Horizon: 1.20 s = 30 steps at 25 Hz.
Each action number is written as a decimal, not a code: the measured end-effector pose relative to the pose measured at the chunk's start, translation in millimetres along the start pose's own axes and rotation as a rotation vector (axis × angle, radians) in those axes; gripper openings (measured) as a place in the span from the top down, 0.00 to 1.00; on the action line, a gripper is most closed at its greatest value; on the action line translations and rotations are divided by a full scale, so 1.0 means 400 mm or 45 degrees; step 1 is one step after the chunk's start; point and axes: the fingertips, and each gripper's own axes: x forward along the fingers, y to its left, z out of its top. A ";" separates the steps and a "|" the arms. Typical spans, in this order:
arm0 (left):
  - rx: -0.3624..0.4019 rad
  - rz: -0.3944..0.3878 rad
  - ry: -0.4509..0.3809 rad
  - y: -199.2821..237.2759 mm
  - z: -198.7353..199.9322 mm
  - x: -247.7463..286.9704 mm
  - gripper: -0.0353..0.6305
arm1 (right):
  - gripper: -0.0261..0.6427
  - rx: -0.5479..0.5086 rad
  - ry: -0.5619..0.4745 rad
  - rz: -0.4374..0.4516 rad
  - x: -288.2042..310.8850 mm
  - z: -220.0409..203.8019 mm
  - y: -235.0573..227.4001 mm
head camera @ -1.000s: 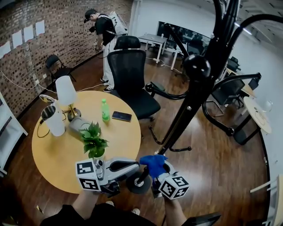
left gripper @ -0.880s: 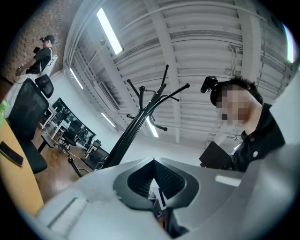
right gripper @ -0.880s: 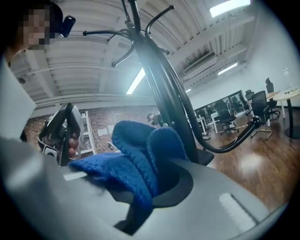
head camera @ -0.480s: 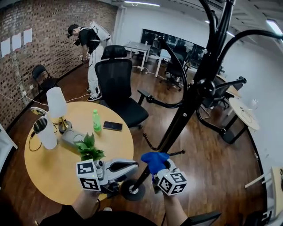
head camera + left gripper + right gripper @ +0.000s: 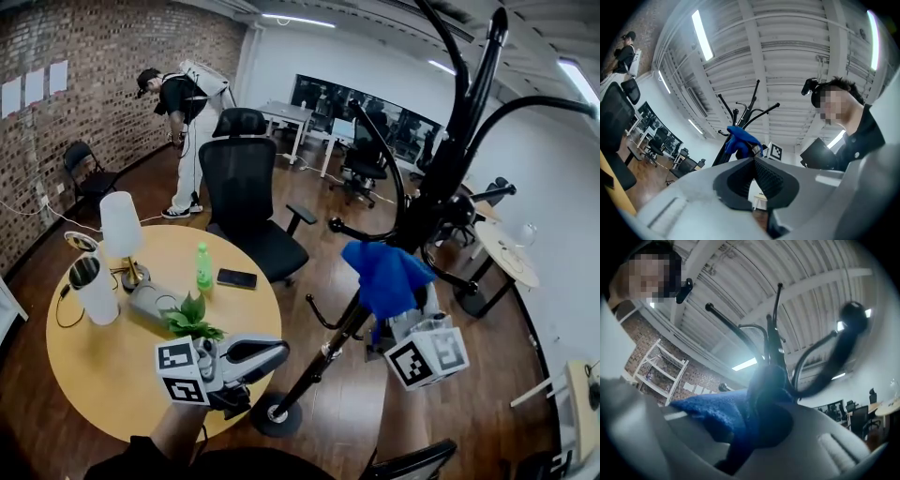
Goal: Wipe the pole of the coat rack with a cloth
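Pole (image 5: 317, 364): black and slim. In the head view it runs from its base (image 5: 275, 415) at lower left up and to the right, toward the hooks (image 5: 487, 66).
Cloth (image 5: 384, 277): blue, bunched over the pole about midway up, just below where the lowest hooks branch off. It appears to lie against the pole.
Right gripper (image 5: 403, 314): its 2 jaws are clamped on the cloth. In the right gripper view the blue fabric fills the gap between them, and the pole rises straight out from behind it.
Left gripper (image 5: 277, 352): its jaws are pressed together with nothing between them. It sits low, near the base, at the edge of the table (image 5: 103, 370) and apart from the pole.
Key relation: the pole lies directly ahead of the right jaws, beyond the cloth, with its long axis running on above and below them. The right gripper is much the nearer of the 2.
Next move, as a judgement: slide the cloth along that axis. The long bare stretch is downward toward the base, while upward the hooks soon get in the way.
Risk: pushing sideways instead of along the pole could rock the rack.
Around: a plant (image 5: 190, 319) on the table and a chair (image 5: 246, 187) behind it.
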 end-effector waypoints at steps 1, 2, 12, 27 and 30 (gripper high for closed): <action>0.005 -0.001 -0.003 0.002 0.003 -0.006 0.95 | 0.93 -0.036 -0.036 -0.007 0.014 0.042 0.002; 0.010 0.000 -0.006 0.003 0.006 -0.010 0.95 | 0.93 -0.075 -0.073 -0.007 0.024 0.085 0.008; 0.055 -0.045 -0.015 -0.001 0.040 -0.013 0.95 | 0.93 -0.228 -0.348 0.338 -0.019 0.356 0.271; 0.023 -0.043 0.014 -0.001 0.028 -0.003 0.95 | 0.93 -0.004 -0.050 -0.005 0.025 0.057 -0.003; -0.001 -0.034 0.031 0.009 0.010 0.001 0.95 | 0.93 0.018 -0.042 -0.050 -0.022 -0.020 -0.017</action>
